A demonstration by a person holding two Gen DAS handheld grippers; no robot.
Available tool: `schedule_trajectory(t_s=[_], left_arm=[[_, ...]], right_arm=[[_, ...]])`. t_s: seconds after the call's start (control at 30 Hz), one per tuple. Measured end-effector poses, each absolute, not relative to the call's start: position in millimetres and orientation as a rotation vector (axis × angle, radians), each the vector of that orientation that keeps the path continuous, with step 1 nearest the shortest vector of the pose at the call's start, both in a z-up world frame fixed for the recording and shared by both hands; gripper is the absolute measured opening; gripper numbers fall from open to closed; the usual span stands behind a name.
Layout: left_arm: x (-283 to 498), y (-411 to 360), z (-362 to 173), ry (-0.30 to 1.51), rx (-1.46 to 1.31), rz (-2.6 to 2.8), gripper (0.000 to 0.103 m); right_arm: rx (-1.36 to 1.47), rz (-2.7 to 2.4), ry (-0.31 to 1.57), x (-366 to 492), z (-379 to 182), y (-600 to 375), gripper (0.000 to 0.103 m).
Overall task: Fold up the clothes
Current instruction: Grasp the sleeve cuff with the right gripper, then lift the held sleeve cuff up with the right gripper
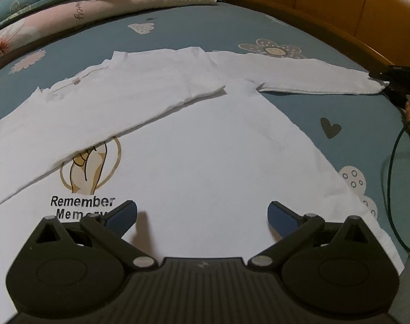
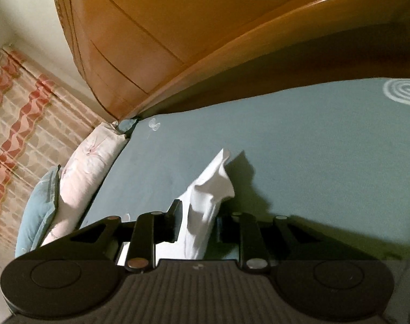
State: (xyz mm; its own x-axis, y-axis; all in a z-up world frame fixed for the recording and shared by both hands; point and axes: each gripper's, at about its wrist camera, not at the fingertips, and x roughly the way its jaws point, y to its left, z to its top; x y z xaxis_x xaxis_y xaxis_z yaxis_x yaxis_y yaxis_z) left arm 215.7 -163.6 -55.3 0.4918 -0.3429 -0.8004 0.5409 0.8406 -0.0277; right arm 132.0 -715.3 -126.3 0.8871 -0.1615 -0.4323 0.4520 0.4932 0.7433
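A white long-sleeved shirt (image 1: pixel 194 156) with a "Remember Memory" print lies flat on the blue bedsheet (image 1: pixel 205 32). Its left sleeve (image 1: pixel 102 108) is folded across the chest. Its right sleeve (image 1: pixel 299 74) stretches out to the right. My left gripper (image 1: pixel 202 214) is open and empty, hovering over the shirt's lower body. My right gripper (image 2: pixel 198 222) is shut on the cuff of the right sleeve (image 2: pixel 210 189), which bunches up between the fingers. In the left wrist view the right gripper (image 1: pixel 394 81) shows at the sleeve's end.
Pillows (image 1: pixel 56 8) lie at the bed's far left; they also show in the right wrist view (image 2: pixel 83 167). A wooden bed frame (image 1: pixel 313 2) curves along the far right side. A green cable (image 1: pixel 391 189) hangs at the right. A curtain (image 2: pixel 21 124) hangs beyond.
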Motion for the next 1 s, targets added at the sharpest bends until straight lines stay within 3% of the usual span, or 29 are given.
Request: schedule_trajectory(t_s=[0.03, 0.13, 0.6, 1.0], left_arm=[[215, -164, -56, 0.911, 0.244, -0.543, 0.102], [215, -164, -56, 0.911, 0.252, -0.549, 0.102], [208, -136, -47, 0.877, 0.344, -0.571, 0.102], [213, -90, -45, 0.859, 0.356, -0.670, 0.102]], right_arm=[[0.973, -0.386, 0.337, 131, -126, -715, 0.015], [0.927, -0.403, 0.363, 131, -124, -713, 0.009], [0.634, -0.443, 0.496, 165, -44, -664, 0.008], [0.386, -0.386, 0.569, 243, 34, -558, 0.008]])
